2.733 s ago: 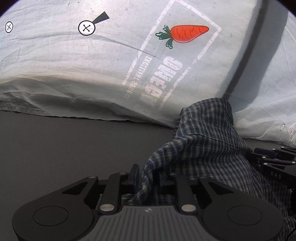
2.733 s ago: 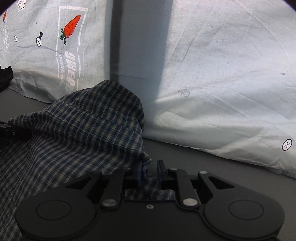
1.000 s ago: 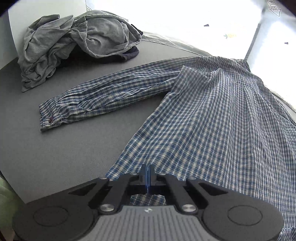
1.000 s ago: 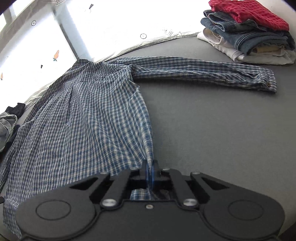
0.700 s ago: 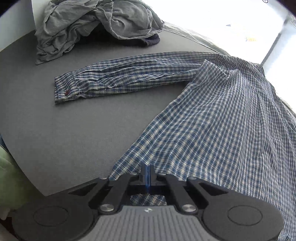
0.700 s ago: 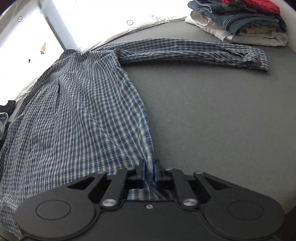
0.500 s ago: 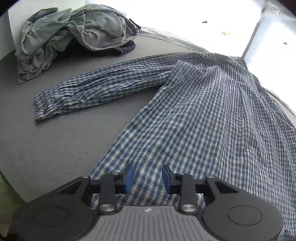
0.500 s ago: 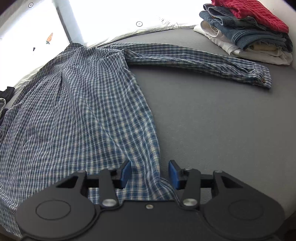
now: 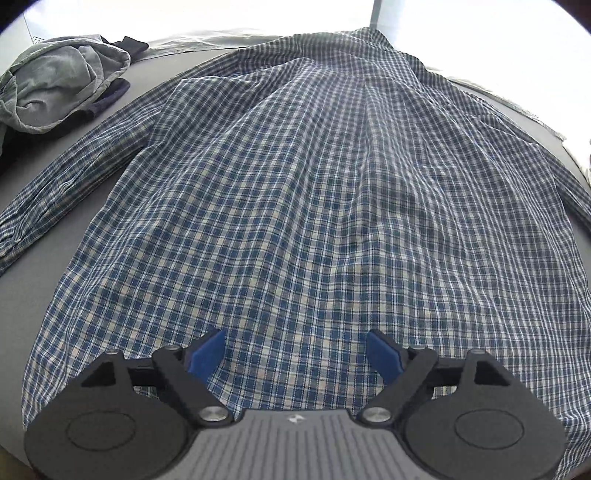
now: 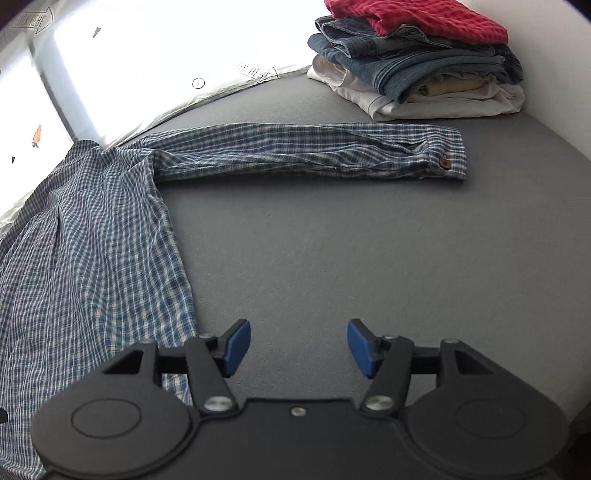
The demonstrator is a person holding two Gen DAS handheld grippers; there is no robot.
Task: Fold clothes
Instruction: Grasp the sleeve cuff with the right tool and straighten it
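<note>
You've just let go: left gripper & right gripper both wide, empty. Shirt flat; right sleeve at 12 folds next.

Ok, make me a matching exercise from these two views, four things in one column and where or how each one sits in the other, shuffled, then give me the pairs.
Things:
1. blue checked long-sleeved shirt
2. crumpled grey garment pile
3. folded red knitted top
4. left tongs

Places or states:
A. on top of the stack of folded jeans
B. open, above the shirt's hem
C. bunched at the far left of the grey surface
D. spread flat, sleeves stretched out

Pairs: 1-D, 2-C, 3-A, 4-B
</note>
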